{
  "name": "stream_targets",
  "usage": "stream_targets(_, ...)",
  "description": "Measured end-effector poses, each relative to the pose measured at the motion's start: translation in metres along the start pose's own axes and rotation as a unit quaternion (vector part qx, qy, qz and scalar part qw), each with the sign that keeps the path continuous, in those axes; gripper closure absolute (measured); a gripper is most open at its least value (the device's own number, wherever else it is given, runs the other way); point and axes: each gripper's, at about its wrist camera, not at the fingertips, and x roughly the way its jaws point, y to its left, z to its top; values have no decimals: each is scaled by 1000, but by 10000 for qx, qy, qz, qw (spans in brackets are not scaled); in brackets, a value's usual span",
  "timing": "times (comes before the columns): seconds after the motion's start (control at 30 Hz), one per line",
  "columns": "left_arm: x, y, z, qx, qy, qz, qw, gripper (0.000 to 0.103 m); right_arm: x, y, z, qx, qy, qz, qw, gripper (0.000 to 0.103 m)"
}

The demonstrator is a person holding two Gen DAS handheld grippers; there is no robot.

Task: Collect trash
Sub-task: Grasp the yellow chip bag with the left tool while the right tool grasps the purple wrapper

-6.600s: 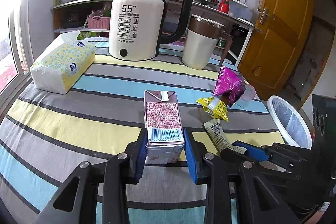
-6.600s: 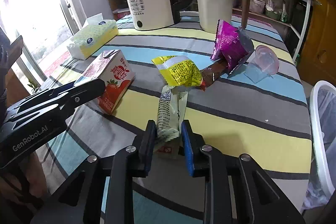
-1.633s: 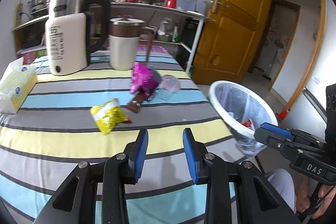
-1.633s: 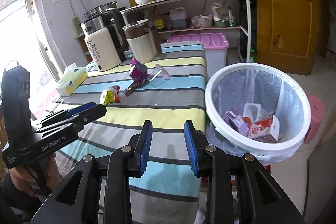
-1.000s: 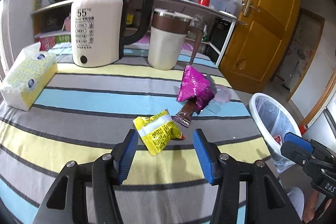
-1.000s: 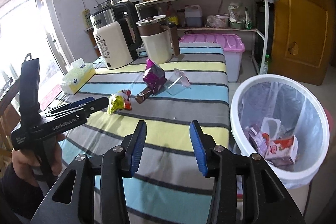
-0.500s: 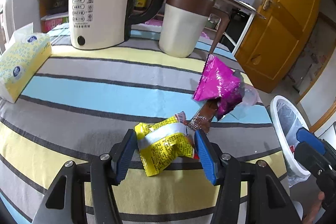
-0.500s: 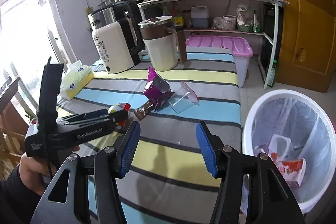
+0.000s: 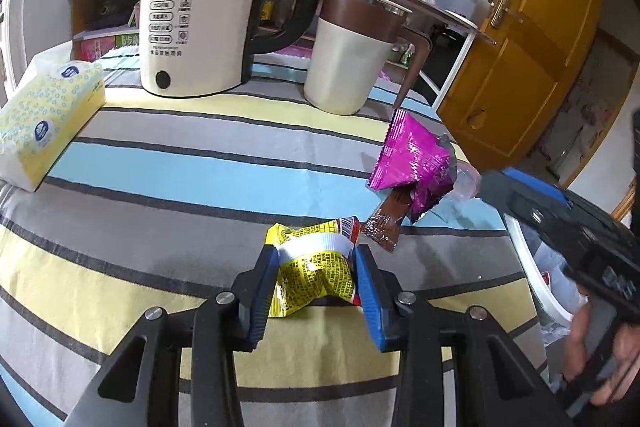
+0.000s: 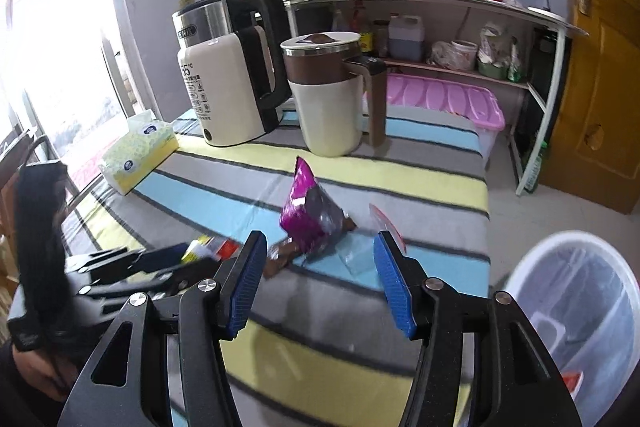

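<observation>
My left gripper [image 9: 316, 259] is shut on a crumpled yellow snack wrapper [image 9: 316, 263] lying on the striped tablecloth; its blue pads press both sides. A magenta wrapper [image 9: 412, 159] and a brown wrapper [image 9: 386, 217] lie just beyond it to the right. My right gripper [image 10: 320, 255] is wide open and empty, hovering above the table short of the magenta wrapper [image 10: 310, 217], brown wrapper [image 10: 280, 253] and a clear plastic cup [image 10: 368, 243]. The left gripper [image 10: 168, 263] shows at the lower left of the right wrist view. The white trash bin [image 10: 576, 291] stands right of the table.
A white electric kettle [image 9: 208, 15], a brown-lidded jug [image 9: 352, 59] and a yellow tissue pack [image 9: 44, 119] stand at the table's far side. A pink-lidded storage box [image 10: 444, 99] and kitchen shelves are behind. The yellow door [image 9: 532, 47] is at right.
My left gripper has closed from open around the yellow wrapper and now grips it. My right gripper has opened wider and moved toward the magenta wrapper, away from the bin.
</observation>
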Motion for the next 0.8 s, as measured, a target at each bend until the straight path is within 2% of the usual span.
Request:
stream_targets(0.17,-4,9,0,-105,-11,-88,9999,64,23,4,12,-208,64,70,9997,43)
stream_targets(0.47,-4,18,0,-188,-19,-203,9996,64,61,12,14,-446,497,0,9978,44)
stream_targets(0.57,-4,20,0,-204,-15,-224,9995,64,64,10,14,-337,573,2,9978,61)
stream_targets(0.67,-4,20,1,-198,-21,-220,9996,65,60,9,14,-273,554,-14,9981,72)
stream_targets(0.8,-5,18,1,-167,-41,-195,9997,66,52,8,15,-183,470,-4,9987,72)
